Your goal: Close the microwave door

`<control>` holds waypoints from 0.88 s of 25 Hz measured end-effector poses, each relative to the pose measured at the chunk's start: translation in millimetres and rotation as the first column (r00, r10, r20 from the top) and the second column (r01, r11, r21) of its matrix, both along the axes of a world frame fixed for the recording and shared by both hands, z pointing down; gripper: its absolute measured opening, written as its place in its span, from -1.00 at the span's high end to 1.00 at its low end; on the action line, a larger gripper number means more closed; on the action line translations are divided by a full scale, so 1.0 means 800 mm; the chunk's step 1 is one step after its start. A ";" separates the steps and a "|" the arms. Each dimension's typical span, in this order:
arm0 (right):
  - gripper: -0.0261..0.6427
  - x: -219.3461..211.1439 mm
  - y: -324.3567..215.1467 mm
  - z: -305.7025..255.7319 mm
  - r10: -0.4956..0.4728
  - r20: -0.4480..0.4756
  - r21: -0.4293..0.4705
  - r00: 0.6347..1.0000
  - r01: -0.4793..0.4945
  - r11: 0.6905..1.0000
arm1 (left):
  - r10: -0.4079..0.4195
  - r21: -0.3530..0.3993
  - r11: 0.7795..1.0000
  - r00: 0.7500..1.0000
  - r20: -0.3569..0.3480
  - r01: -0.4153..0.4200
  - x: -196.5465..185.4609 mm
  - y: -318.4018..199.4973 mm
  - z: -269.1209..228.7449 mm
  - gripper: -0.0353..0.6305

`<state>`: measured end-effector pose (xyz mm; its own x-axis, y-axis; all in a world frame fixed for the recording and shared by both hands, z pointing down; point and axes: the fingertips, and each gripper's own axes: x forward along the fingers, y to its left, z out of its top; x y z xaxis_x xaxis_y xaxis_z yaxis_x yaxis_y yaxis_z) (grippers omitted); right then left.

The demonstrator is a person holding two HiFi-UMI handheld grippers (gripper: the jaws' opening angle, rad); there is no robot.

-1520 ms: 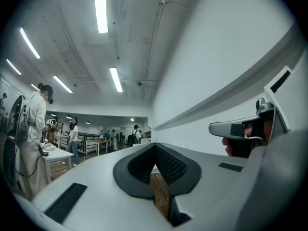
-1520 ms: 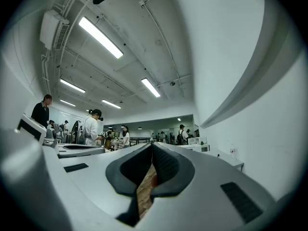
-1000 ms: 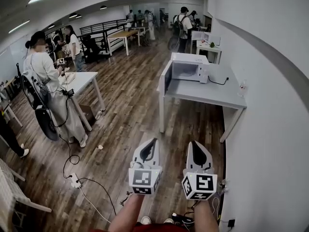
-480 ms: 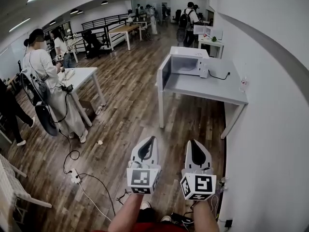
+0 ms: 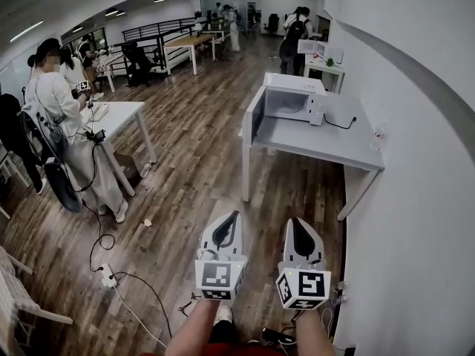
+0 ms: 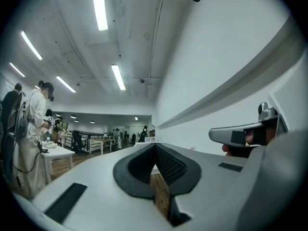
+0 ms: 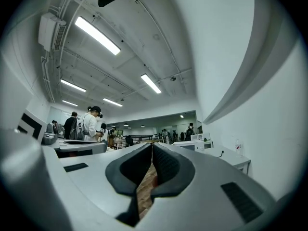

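The white microwave (image 5: 295,101) stands at the far end of a grey table (image 5: 326,145) by the right wall. Its door (image 5: 255,119) hangs open to the left, past the table's edge. Both grippers are held low over the wooden floor, well short of the table. My left gripper (image 5: 235,215) is shut with nothing in it, and its jaw tips (image 6: 155,146) meet. Beside it, my right gripper (image 5: 295,220) is also shut and empty, tips together (image 7: 152,145). The right gripper view shows the microwave (image 7: 195,145) small and far ahead.
A white table (image 5: 119,116) stands at the left with a person (image 5: 63,117) in light clothes beside it. Cables and a power strip (image 5: 110,278) lie on the floor at lower left. The white wall (image 5: 415,199) runs along the right. More people and tables are at the back.
The view has moved forward, so the table and microwave sit slightly nearer. Both grippers keep their places side by side in the picture and stay shut. People at the back have shifted.
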<state>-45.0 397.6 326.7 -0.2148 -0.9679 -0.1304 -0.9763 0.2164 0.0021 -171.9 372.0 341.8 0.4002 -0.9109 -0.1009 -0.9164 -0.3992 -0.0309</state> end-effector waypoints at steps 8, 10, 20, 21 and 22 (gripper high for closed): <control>0.83 -0.049 -0.097 0.002 0.004 -0.020 -0.014 1.000 -0.005 1.000 | 0.013 -0.005 1.000 1.000 -0.020 -0.013 -0.050 -0.094 0.004 0.82; 0.83 -0.064 -0.118 0.001 0.008 -0.023 -0.012 1.000 -0.008 1.000 | 0.019 0.001 1.000 1.000 -0.024 -0.019 -0.064 -0.114 0.005 0.82; 0.83 -0.119 -0.204 -0.008 0.025 -0.025 0.014 0.999 -0.025 1.000 | 0.040 0.022 0.999 0.999 -0.036 -0.039 -0.120 -0.197 0.001 0.82; 0.83 -0.122 -0.211 -0.008 0.025 -0.030 0.015 0.999 -0.025 1.000 | 0.039 0.023 0.999 0.999 -0.036 -0.038 -0.123 -0.204 0.001 0.82; 0.83 -0.124 -0.218 -0.008 0.025 -0.033 0.014 0.999 -0.025 1.000 | 0.038 0.024 0.999 0.999 -0.037 -0.037 -0.126 -0.212 0.001 0.82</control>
